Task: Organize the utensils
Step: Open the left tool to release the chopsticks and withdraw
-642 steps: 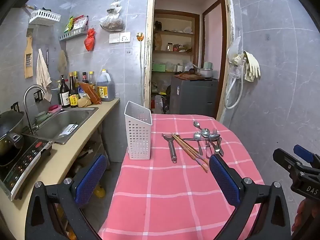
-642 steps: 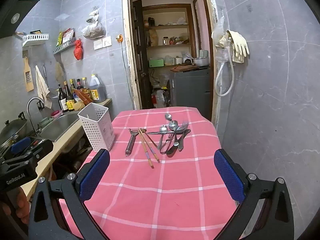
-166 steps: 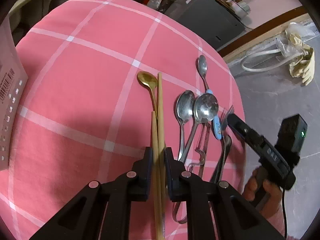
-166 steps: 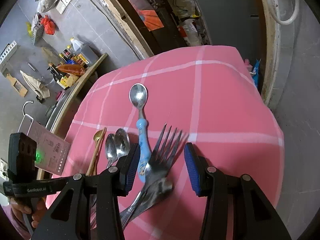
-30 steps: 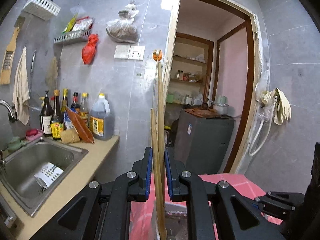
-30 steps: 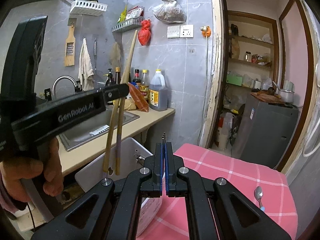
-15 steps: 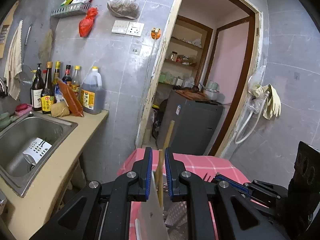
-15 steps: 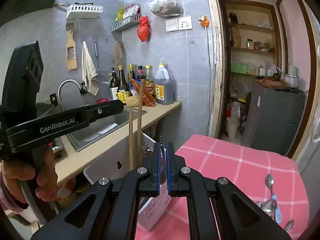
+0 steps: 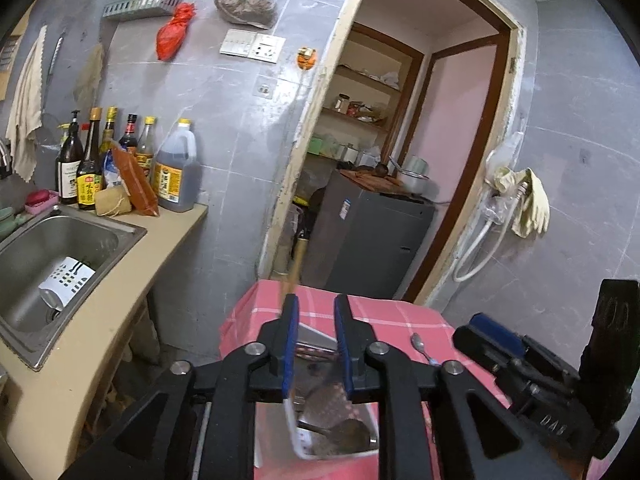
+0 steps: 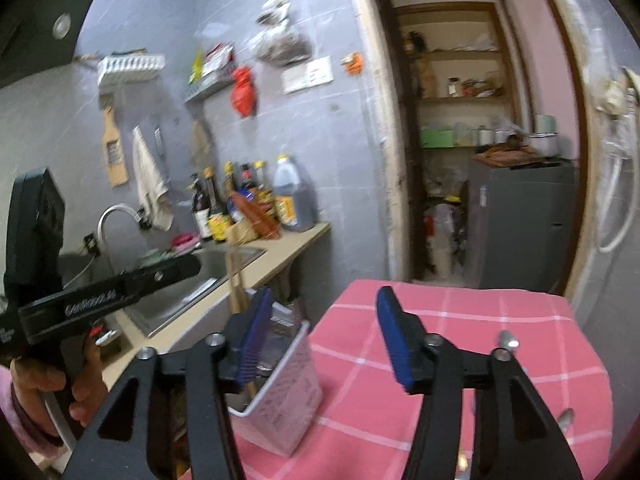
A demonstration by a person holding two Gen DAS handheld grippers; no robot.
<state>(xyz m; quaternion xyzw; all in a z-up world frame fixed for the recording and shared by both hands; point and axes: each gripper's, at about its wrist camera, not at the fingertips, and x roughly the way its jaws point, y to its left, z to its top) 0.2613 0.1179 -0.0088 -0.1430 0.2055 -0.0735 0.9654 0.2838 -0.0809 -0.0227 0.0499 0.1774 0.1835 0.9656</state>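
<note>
Two chopsticks [image 9: 295, 258] drop loose into the white caddy [image 10: 288, 392] as the left claw [image 9: 316, 344] and the empty right claw [image 10: 320, 336] have just been opening; nudging its rim could topple it off the worktop [image 10: 460, 320].

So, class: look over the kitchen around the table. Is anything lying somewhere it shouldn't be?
Yes: a white perforated holder lies tipped on its side in the bottom of the sink, not standing. The utensil caddy on the table stands upright.
</note>
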